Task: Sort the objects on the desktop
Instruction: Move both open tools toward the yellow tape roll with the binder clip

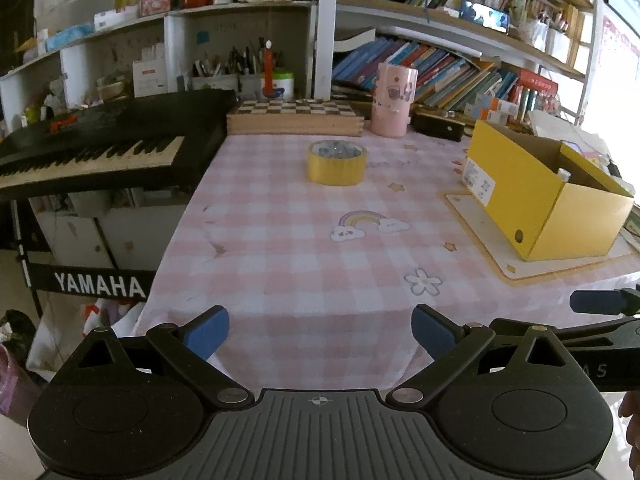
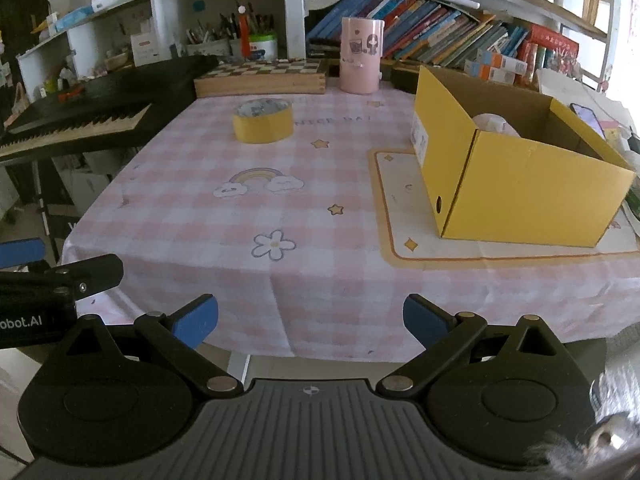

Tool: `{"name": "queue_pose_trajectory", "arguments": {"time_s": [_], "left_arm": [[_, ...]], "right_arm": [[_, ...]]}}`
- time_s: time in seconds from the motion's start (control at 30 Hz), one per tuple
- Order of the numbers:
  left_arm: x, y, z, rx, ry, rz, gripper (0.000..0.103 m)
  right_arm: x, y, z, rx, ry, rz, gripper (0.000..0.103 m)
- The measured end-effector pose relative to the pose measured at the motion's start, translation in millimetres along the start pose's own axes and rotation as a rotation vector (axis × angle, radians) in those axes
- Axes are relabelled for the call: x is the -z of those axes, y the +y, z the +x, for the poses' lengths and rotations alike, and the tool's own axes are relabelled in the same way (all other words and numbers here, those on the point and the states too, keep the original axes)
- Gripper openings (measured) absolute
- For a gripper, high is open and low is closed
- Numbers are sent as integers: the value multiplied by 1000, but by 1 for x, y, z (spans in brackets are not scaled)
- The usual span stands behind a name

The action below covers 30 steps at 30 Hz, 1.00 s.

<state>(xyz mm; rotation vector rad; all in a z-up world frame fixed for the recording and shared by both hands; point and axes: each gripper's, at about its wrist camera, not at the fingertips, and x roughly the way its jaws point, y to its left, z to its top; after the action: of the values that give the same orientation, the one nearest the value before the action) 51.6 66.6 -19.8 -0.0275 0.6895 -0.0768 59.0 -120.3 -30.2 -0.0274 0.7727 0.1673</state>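
Left gripper point(image 1: 320, 332): its two blue-padded fingers are spread wide apart with nothing between them. It is held over the near edge of the table, pointing across the tabletop.

Right gripper point(image 2: 311, 322): its blue-padded fingers are also spread wide and hold nothing. It sits at the near edge of the table, just beside the left gripper, whose black body and one blue pad show at the left side of the right wrist view.

Tablecloth point(image 1: 288, 240): pink and white check, printed with a rainbow between clouds, a flower and small stars. It covers the table and hangs over the near edge.

Tape roll point(image 1: 337, 162): a wide yellow roll lying flat toward the far side of the cloth, well apart from both grippers and left of the box.

Yellow box point(image 2: 516, 184): an open cardboard box on the right side of the table, standing on a cream mat with an orange border point(image 2: 400, 208). Something pale lies inside; what it is cannot be told.

Pink cylinder point(image 2: 361, 56): an upright container with cartoon stickers, at the far edge behind the tape roll.

Chessboard case point(image 1: 294, 118): a wooden checkered box lying flat, just left of the pink cylinder.

Keyboard point(image 1: 108, 148): a black piano keyboard on a stand, to the left of the table.

Shelves point(image 1: 440, 68): rows of leaning books and pen holders behind the table.
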Motion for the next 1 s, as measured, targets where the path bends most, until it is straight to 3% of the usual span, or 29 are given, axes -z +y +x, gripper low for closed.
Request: {"name": "queue_pose_trajectory", "arguments": {"time_s": [0.6,1.0], "left_arm": [[-66,-5,62,-121,-8,-49,99],[-98,-8,96,-208,-8,-101,99]], "right_arm": [[-85,-24,80,-122,-5,-39,100],[-142,-41,119,-193,-58,-44,100]]}}
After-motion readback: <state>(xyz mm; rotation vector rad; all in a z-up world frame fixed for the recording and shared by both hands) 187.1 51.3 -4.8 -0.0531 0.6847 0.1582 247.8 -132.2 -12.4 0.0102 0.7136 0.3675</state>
